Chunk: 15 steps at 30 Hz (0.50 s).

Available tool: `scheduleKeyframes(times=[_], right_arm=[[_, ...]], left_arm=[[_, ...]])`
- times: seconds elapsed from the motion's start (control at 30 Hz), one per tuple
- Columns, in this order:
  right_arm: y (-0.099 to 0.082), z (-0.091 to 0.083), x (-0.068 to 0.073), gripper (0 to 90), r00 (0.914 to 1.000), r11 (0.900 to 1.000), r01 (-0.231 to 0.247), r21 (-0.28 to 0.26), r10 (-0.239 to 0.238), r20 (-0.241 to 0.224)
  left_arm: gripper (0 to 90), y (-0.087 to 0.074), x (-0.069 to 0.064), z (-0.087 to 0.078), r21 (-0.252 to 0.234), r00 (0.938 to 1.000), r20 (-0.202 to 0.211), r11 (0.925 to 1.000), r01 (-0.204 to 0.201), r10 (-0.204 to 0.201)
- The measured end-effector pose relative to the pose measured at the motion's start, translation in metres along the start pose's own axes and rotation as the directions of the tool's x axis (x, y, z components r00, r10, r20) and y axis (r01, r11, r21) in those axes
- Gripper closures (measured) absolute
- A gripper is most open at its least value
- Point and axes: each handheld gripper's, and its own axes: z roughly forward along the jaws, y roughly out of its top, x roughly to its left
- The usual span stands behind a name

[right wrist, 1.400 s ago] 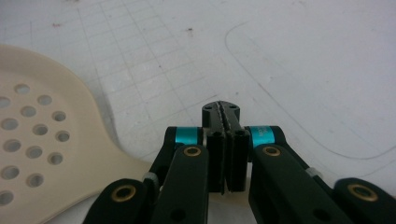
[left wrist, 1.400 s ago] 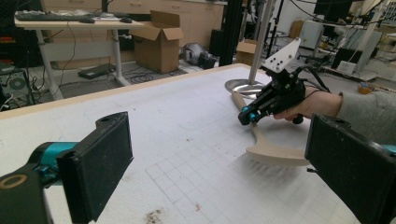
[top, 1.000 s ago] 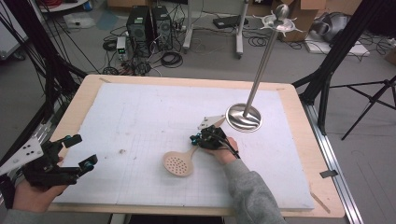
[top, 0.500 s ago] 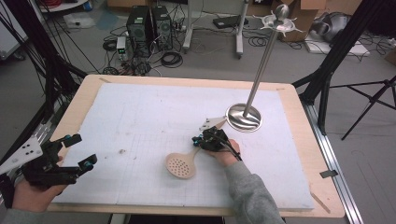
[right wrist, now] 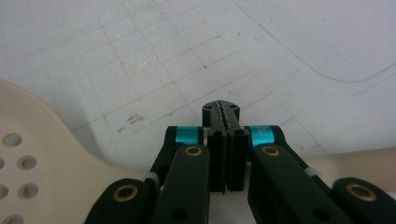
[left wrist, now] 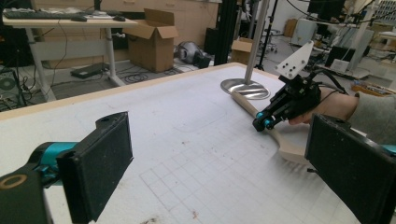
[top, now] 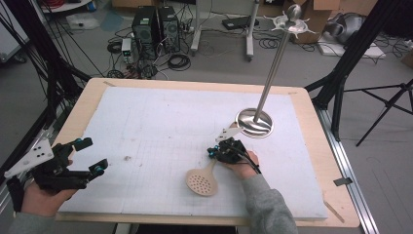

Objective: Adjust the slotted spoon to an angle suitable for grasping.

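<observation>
A cream slotted spatula [top: 202, 183] lies flat on the white gridded mat, its handle running up and right under my right gripper [top: 212, 153]. In the right gripper view the jaws of that gripper [right wrist: 221, 109] are pressed together with nothing between the pads, and the spatula [right wrist: 42, 154] passes just beneath them. The left gripper view shows the right gripper [left wrist: 261, 123] tips down on the spatula handle [left wrist: 247, 105]. My left gripper [top: 93, 156] hovers open and empty at the mat's near left corner, with a wide gap between its jaws [left wrist: 219, 172].
A steel utensil stand has its round base [top: 254, 123] just behind my right gripper, and a tall pole rises to a hooked top [top: 292, 19]. The mat [top: 160, 122] lies on a wooden table [top: 311, 146]. Cables and computers cover the floor beyond.
The right gripper has slid a little to the right and nearer, still shut. The spatula has shifted with it the same way. The left gripper has stayed put.
</observation>
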Motion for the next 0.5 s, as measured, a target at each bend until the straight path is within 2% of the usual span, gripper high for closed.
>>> scheduleKeyframes(times=[0.33, 0.5], right_arm=[[-0.016, -0.016, 0.003, 89.9, 0.9996, 0.9996, -0.028, -0.010, 0.028, 0.005], [-0.023, -0.023, 0.005, 90.0, 0.9997, 0.9996, -0.025, -0.015, 0.025, 0.004]], left_arm=[[7.9, 0.002, -0.001, 0.011, 0.001, 0.9996, 0.028, 1.0000, -0.002, 0.002], [7.9, 0.003, -0.002, 0.017, 0.004, 0.9992, 0.040, 1.0000, -0.002, 0.002]])
